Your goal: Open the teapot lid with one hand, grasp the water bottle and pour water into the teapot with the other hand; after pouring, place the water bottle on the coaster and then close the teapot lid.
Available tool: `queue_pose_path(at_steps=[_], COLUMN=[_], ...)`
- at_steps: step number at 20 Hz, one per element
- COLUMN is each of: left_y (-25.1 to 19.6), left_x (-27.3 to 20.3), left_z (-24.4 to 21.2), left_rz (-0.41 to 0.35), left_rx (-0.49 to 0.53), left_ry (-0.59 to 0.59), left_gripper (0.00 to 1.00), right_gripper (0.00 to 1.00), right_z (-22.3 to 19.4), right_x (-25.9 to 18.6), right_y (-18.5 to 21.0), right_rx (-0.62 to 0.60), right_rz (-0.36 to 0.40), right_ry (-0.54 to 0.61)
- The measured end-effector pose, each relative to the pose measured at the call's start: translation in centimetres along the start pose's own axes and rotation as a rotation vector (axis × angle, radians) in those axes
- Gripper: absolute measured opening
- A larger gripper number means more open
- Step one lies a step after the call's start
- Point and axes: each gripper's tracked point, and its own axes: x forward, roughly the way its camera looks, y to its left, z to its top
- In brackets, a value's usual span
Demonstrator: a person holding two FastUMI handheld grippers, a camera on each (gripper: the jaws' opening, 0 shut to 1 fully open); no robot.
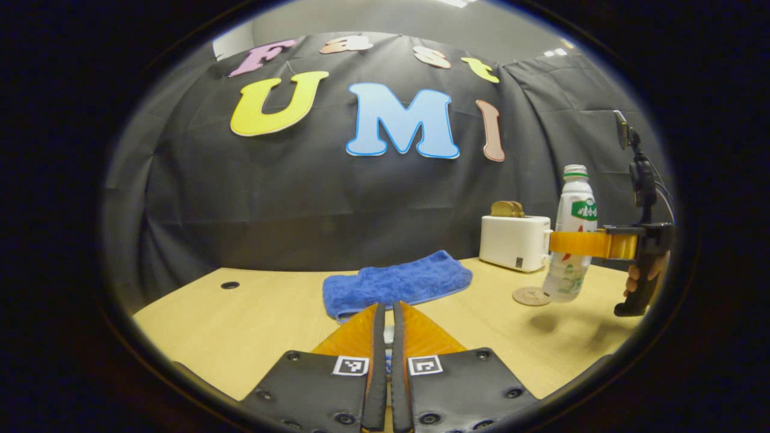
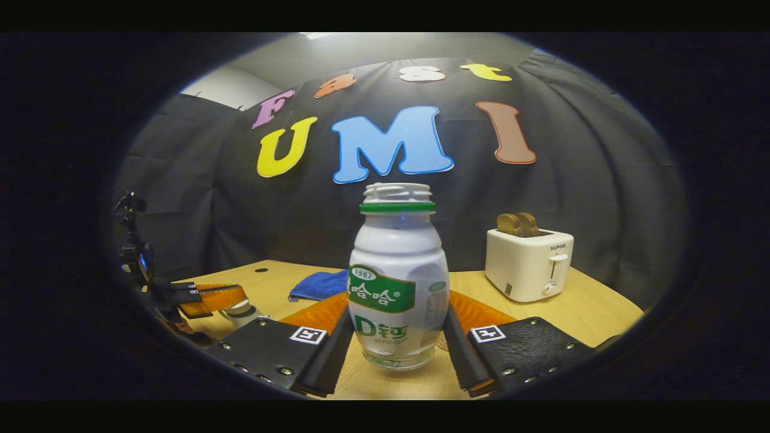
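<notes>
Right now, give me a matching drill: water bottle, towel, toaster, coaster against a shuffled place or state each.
1. water bottle
2. towel
3. toaster
4. coaster

A. bread in its slots
B. flat on the table, by the bottle's base
C. clamped in the right gripper
D. blue, lying mid-table

Pairs: 1-C, 2-D, 3-A, 4-B
</notes>
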Motion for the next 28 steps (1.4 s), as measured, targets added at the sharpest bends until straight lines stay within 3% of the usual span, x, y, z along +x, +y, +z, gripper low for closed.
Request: queue_pose_path(at_steps=[1, 2, 4, 5, 8, 11, 12, 13, 17, 19, 21, 24, 26, 28], left_y=[0.1, 0.1, 0.1, 0.2, 0.1, 0.1, 0.1, 0.2, 0.7, 1.7, 1.5, 1.8, 2.2, 1.7], left_x=[0.1, 0.1, 0.3, 0.4, 0.4, 0.2, 0.3, 0.3, -0.1, -0.8, -1.9, -3.8, -4.2, -4.3], left_z=[-0.3, -0.7, -0.9, -1.1, -1.4, -1.8, -1.6, -1.8, -1.7, -0.5, 1.6, 4.5, 5.0, 5.2], left_rz=[0.000, 0.002, 0.002, 0.004, 0.004, -0.002, 0.001, 0.003, 0.038, 0.067, 0.050, 0.038, 0.060, 0.050], left_rx=[0.006, 0.006, 0.004, 0.010, 0.011, 0.006, 0.012, 0.016, 0.027, 0.044, -0.003, -0.062, -0.035, -0.027], left_ry=[0.007, 0.013, 0.022, 0.025, 0.033, 0.052, 0.049, 0.052, 0.052, 0.022, -0.045, -0.148, -0.172, -0.179], left_gripper=[0.14, 0.10, 0.14, 0.10, 0.14, 0.10, 0.14, 0.10, 0.19, 0.37, 0.55, 0.74, 0.82, 0.84], right_gripper=[0.72, 0.72, 0.72, 0.72, 0.72, 0.72, 0.72, 0.72, 0.72, 0.72, 0.72, 0.72, 0.72, 0.72], right_z=[-0.1, 0.0, 0.1, 0.1, -0.1, -0.4, -0.3, -0.4, -0.5, -0.3, -0.1, -0.4, -0.5, -1.7], right_x=[0.0, 0.1, 0.2, 0.2, 0.4, 0.8, 1.0, 1.3, 2.2, 2.4, 2.8, 4.0, 4.9, 5.7], right_y=[-0.3, -0.5, -0.7, -0.8, -0.8, -1.2, -1.4, -1.7, -3.0, -3.4, -3.7, -5.1, -5.9, -6.7], right_rx=[0.010, 0.015, 0.013, 0.011, 0.003, -0.001, -0.003, -0.006, -0.015, -0.026, -0.054, -0.047, -0.021, -0.025], right_rz=[-0.005, -0.008, -0.017, -0.019, -0.018, -0.029, -0.035, -0.042, -0.085, -0.102, -0.114, -0.132, -0.141, -0.168], right_ry=[-0.001, -0.001, -0.003, -0.002, -0.001, 0.003, 0.002, 0.003, 0.012, 0.014, 0.016, 0.037, 0.049, 0.068])
